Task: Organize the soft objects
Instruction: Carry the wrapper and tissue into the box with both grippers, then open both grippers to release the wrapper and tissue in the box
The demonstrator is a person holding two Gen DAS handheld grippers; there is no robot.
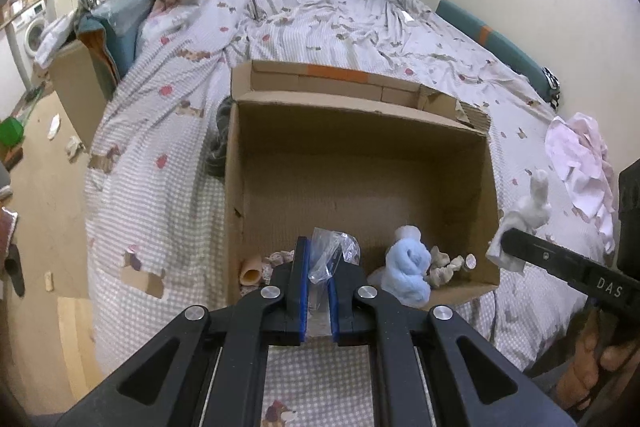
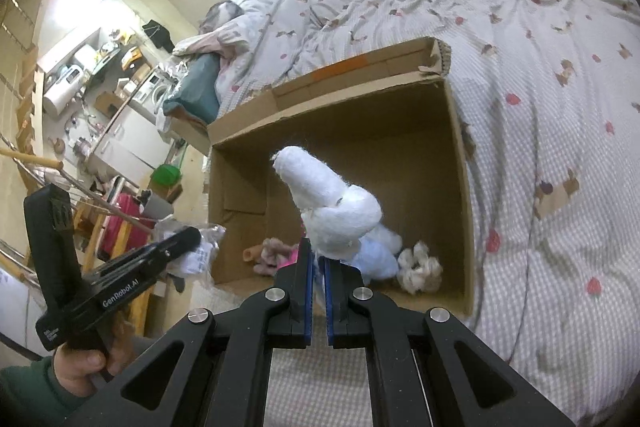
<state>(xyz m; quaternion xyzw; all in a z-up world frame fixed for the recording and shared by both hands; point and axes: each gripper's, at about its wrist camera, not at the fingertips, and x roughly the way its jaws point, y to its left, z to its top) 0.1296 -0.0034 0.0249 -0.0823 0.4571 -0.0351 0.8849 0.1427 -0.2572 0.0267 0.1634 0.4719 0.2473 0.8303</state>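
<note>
Cardboard fills the middle of both wrist views: an open box (image 1: 360, 187) sits on a bed covered by a grey checked quilt (image 1: 168, 131) with small printed figures. The left gripper (image 1: 318, 291), at the bottom centre of its view, has its blue pads closed on a crinkled clear plastic bag (image 1: 330, 253), which sticks up just over the box's near rim. The right gripper (image 2: 318, 287), at the bottom centre of its own view, is pinched tight on the lower end of a white plush toy (image 2: 332, 203), which stands up above the fingertips in front of the box opening. Low in the box, against the near wall, lie a pale blue plush (image 1: 408, 267), a beige fuzzy toy (image 1: 444, 265) and a small pink and tan heap (image 2: 274, 251). Both held things appear close to being dropped in. The risks, as I judge them: the bag is slippery and held by a thin fold, so it could slide free and land on the quilt outside the box. The white toy is held only at one end, so it may swing, catch the rim and tip out. The two grippers approach the same near edge and could knock together. A pink cloth (image 1: 580, 163) at the right of the left view waits on the bed.
</note>
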